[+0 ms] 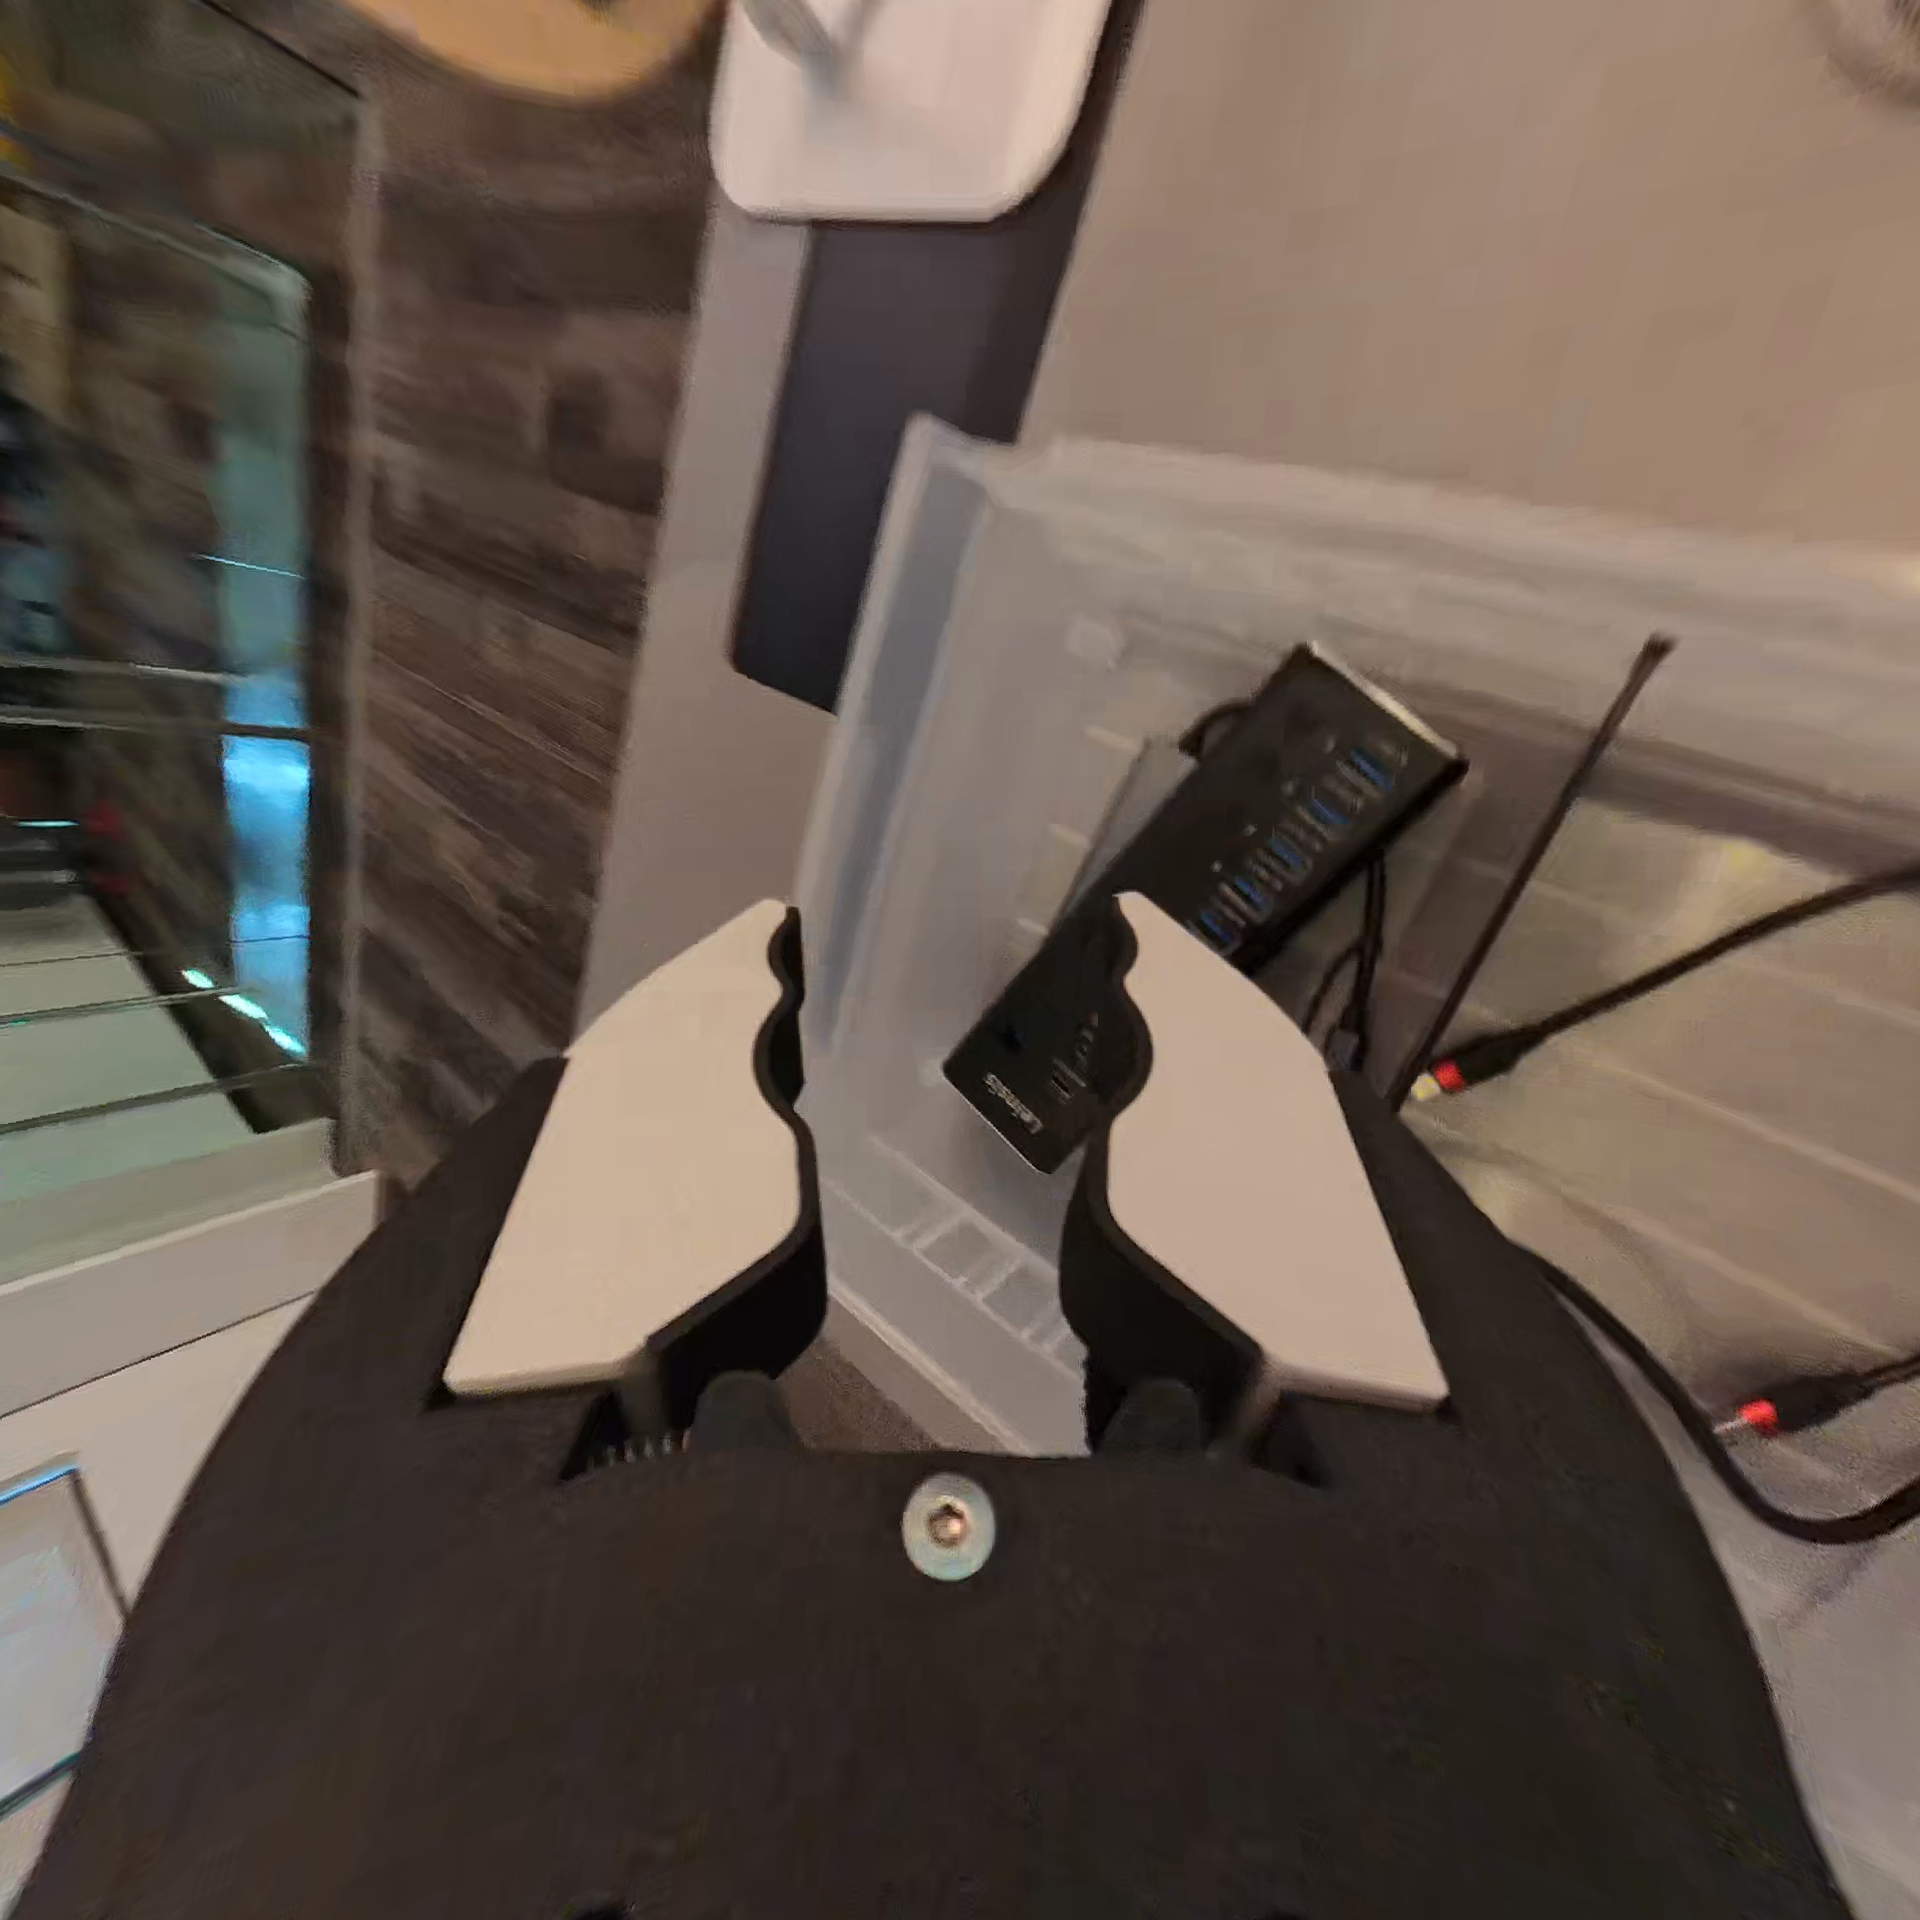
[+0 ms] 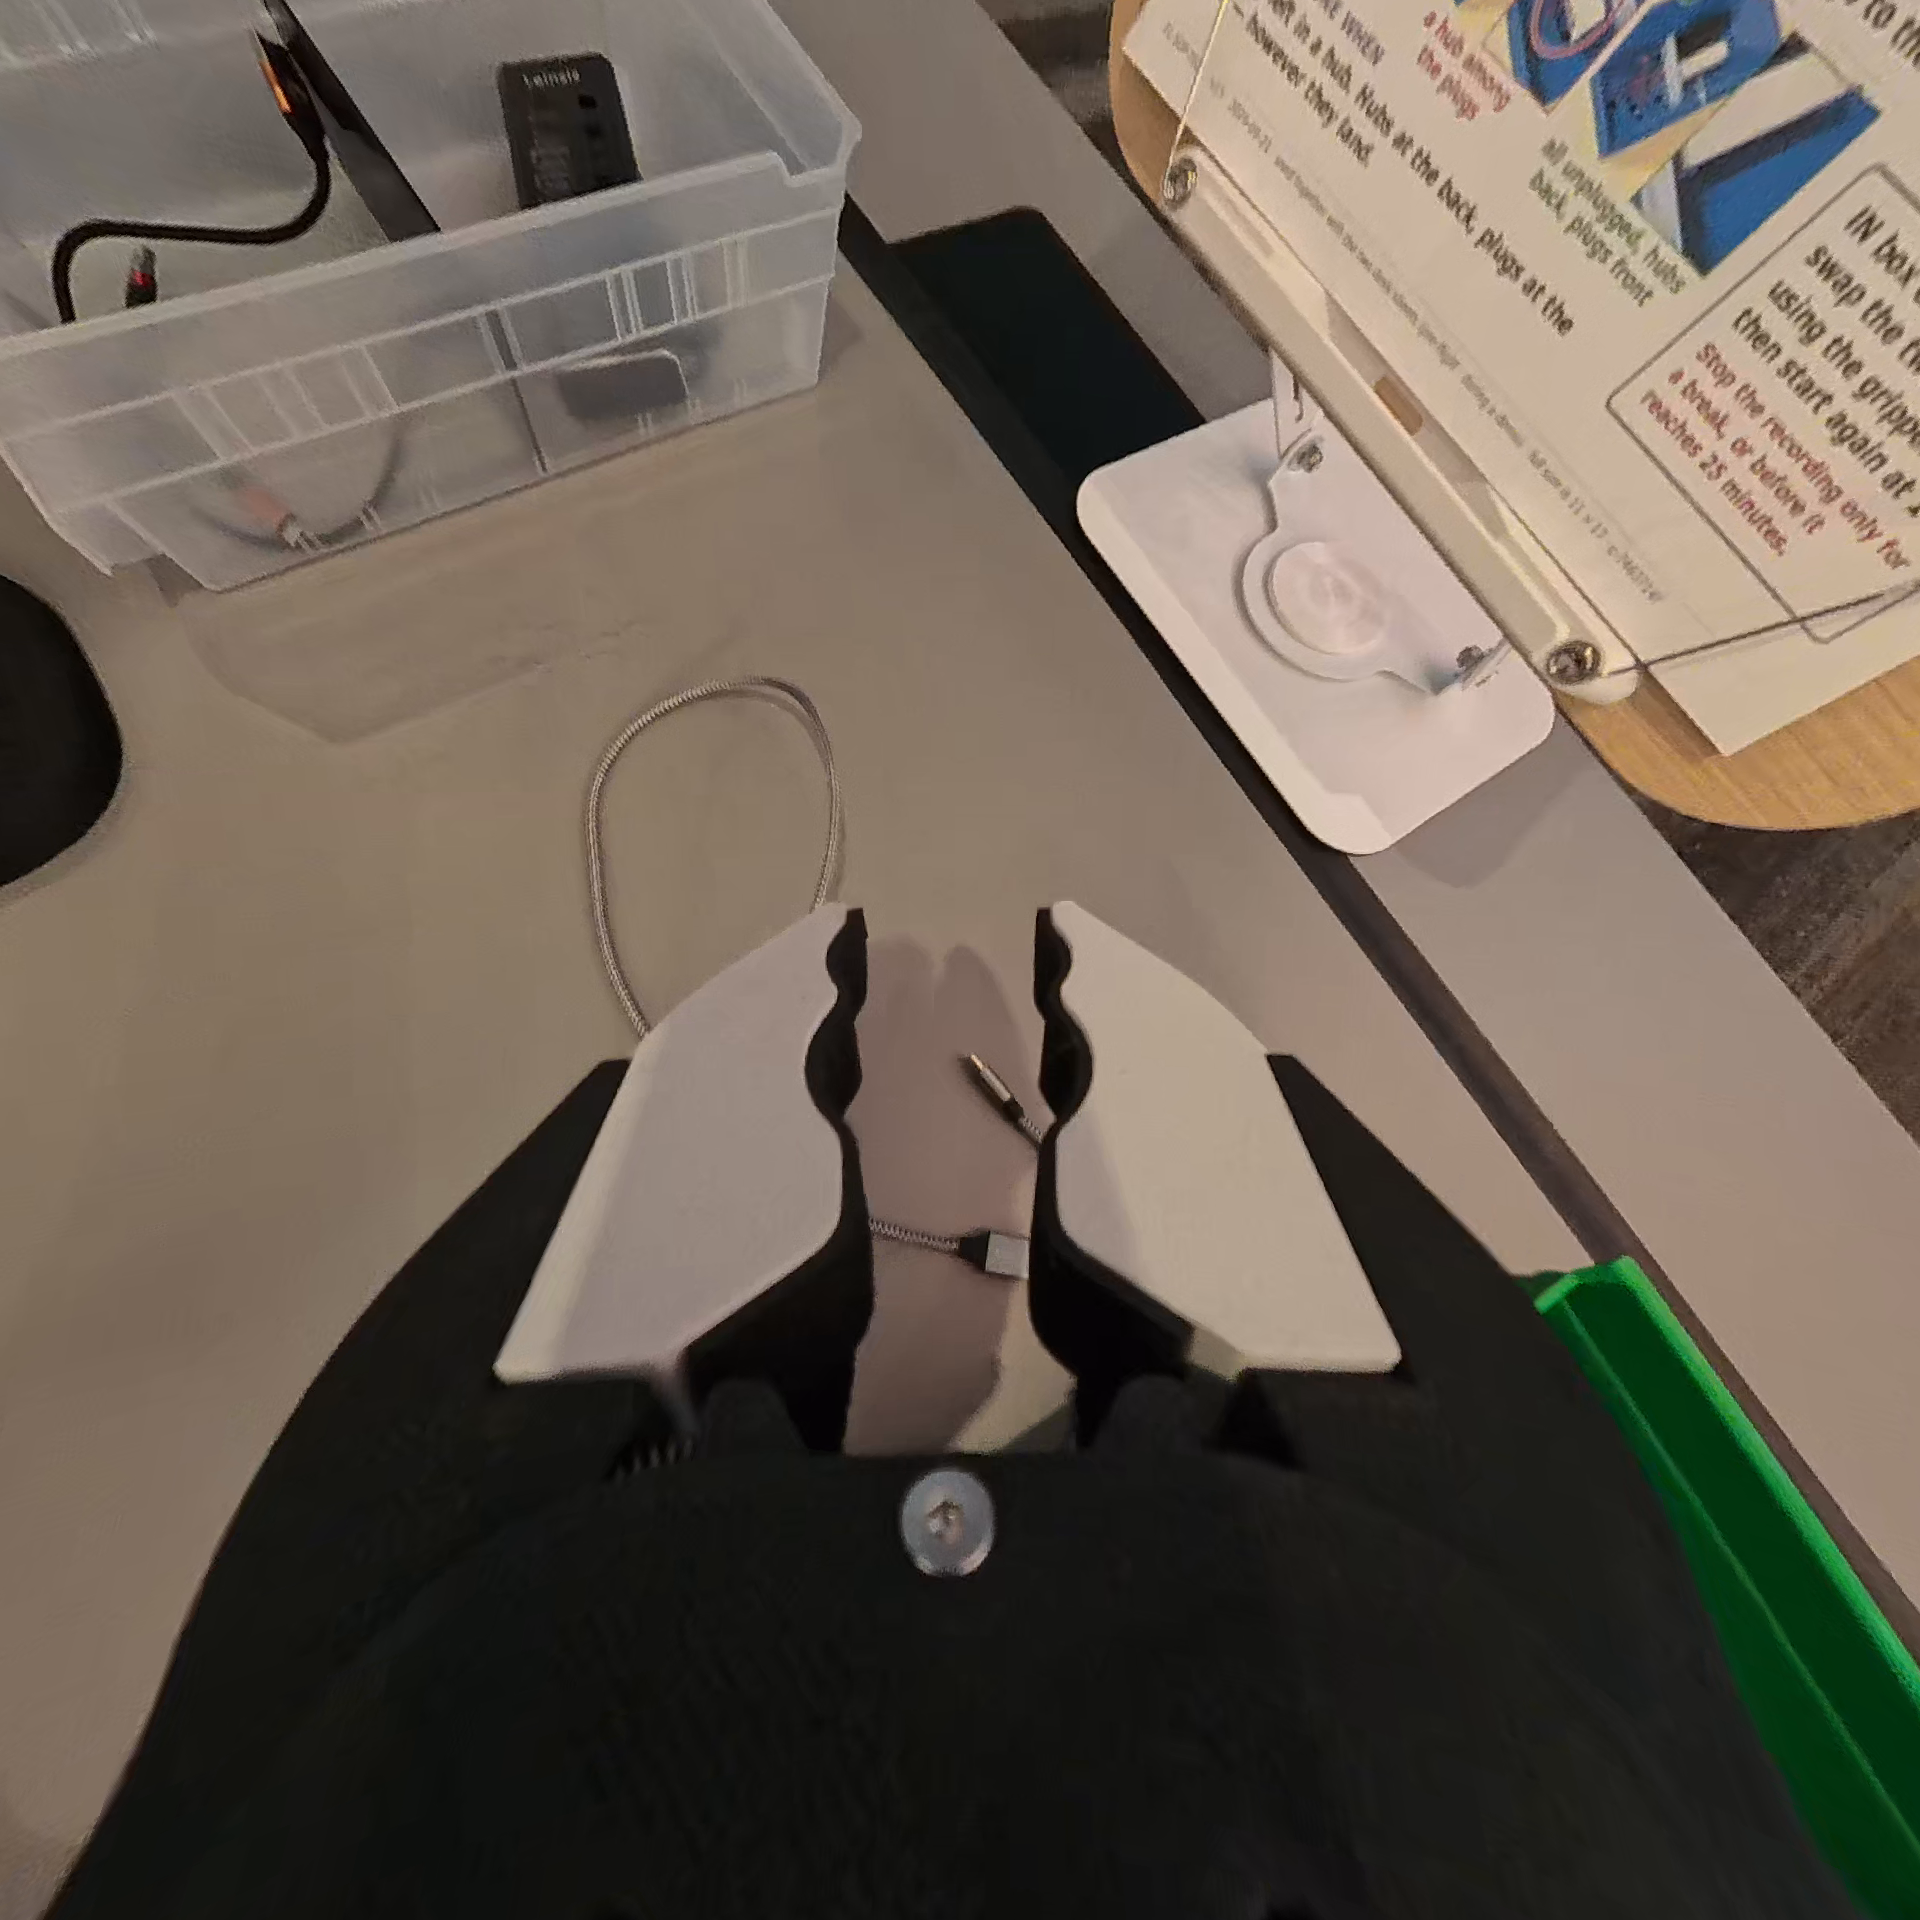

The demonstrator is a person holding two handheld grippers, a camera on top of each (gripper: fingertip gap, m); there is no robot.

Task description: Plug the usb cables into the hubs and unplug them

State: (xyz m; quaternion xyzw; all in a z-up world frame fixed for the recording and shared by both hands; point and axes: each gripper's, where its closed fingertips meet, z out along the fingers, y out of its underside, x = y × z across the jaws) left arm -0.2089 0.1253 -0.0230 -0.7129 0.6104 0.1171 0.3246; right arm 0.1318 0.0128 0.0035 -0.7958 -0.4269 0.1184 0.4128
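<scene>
1. Pale grey tabletop [image 2: 312, 1039]: bears everything below.

2. Clear ribbed plastic bin [image 2: 582, 301], at 11 o'clock in my right wrist view; I judge it corrals the hubs and loose leads.

3. Long black multi-port USB hub with blue sockets [image 1: 1236, 883], lying slanted in the bin at 1 o'clock of my left gripper [image 1: 956, 914]; jaws apart, empty, apparently lined up to steady it.

4. Silver braided USB cable [image 2: 717, 790], looped on the table, unplugged; both plugs lie beneath my right gripper [image 2: 951, 925], jaws apart, nothing held.
</scene>
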